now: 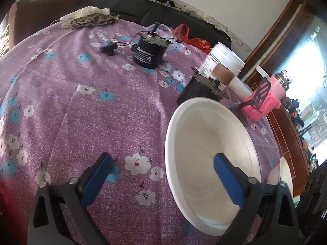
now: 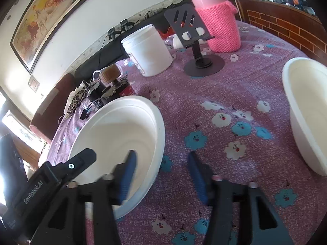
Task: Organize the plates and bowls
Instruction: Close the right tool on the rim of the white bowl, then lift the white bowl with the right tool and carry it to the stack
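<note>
I see a plain white, deep bowl (image 2: 122, 134); right gripper (image 2: 161, 173) straddles its rim, unclamped. Left gripper (image 1: 163, 175) spread wide, empty.

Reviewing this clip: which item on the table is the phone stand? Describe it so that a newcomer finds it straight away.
Start at the purple flowered tablecloth, then go to its far side, where a bottle in a pink knitted sleeve stands. The phone stand is just in front of it, beside the white tub. It alone is dark grey metal: a round flat base, a short post and a tilted plate with slots.
</note>
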A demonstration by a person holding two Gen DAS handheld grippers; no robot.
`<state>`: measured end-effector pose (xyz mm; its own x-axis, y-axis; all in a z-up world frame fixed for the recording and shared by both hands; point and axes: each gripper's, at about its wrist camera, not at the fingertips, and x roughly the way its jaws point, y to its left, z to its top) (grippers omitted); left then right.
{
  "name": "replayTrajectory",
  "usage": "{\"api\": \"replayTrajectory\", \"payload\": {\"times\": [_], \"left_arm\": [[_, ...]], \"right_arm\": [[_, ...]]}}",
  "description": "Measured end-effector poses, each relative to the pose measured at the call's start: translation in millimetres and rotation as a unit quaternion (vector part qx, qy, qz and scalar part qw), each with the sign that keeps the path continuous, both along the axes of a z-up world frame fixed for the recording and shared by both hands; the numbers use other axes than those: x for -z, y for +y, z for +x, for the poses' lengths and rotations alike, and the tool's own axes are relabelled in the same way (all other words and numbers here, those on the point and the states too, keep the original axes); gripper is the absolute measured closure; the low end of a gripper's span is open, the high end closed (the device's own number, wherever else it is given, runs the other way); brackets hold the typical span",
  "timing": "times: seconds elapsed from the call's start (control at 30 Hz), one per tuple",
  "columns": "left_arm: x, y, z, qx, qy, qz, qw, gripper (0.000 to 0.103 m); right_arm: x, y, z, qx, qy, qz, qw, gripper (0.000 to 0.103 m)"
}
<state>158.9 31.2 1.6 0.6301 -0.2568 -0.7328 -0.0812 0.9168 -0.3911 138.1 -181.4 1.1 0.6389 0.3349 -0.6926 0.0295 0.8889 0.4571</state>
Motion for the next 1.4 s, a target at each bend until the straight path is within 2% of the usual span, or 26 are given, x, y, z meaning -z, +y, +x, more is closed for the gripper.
{"api": "replayTrajectory", "payload": {"times": [0.07,0.1,0.13,0.23,0.27,0.33,0.43,0.67,0.87,1.03,1.2,1.4], "left_arm": [[-0.8,-7.6,0.3,0.014,0.001,0.019,0.9997,0.034],[-0.8,-9.6,-0.1,0.018,0.001,0.025,0.9995,0.04],[-0.3,-11.7,-0.1,0.025,0.003,0.029,0.9993,0.05],[-0.4,-13.7,-1.8,0.034,0.005,0.031,0.9989,0.059],[-0.4,-14.0,-2.4,0.04,0.008,0.026,0.9988,0.067],[0.3,-15.1,-3.9,0.047,0.012,0.023,0.9986,0.073],[-0.2,-14.5,-7.8,0.044,0.01,0.033,0.9984,0.073],[-8.3,-4.1,-16.9,0.033,0.002,0.016,0.9993,0.073],[-18.9,-13.5,-29.2,0.027,-0.022,0.057,0.9978,0.073],[-35.2,-17.0,-45.4,0.025,-0.049,0.071,0.996,0.073],[-59.4,-6.5,-68.8,0.004,-0.081,0.09,0.9926,0.073],[-91.1,30.4,-125.6,-0.037,-0.113,0.094,0.9884,0.073]], "right_arm": [[1.1,0.4,0.2,-0.003,0.004,0.011,1.0,0.074],[1.4,1.1,0.0,-0.006,0.005,0.015,1.0,0.076],[0.9,2.2,-0.4,-0.009,0.005,0.015,1.0,0.078],[-1.9,7.9,-2.4,-0.016,0.001,0.005,1.0,0.081],[-3.5,10.5,-4.2,-0.02,-0.003,0.0,1.0,0.081],[-6.7,16.6,-7.4,-0.029,-0.01,-0.008,1.0,0.081],[-11.5,23.1,-13.3,-0.034,-0.02,-0.022,0.999,0.081],[-14.8,30.6,-20.6,-0.042,-0.028,-0.028,0.998,0.082],[-19.5,30.7,-25.3,-0.043,-0.036,-0.03,0.998,0.082],[-32.2,25.5,-35.9,-0.036,-0.054,-0.017,0.998,0.082],[-55.2,39.0,-49.3,-0.044,-0.08,-0.009,0.996,0.082],[-83.3,75.5,-84.5,-0.078,-0.104,0.006,0.992,0.082]]}}
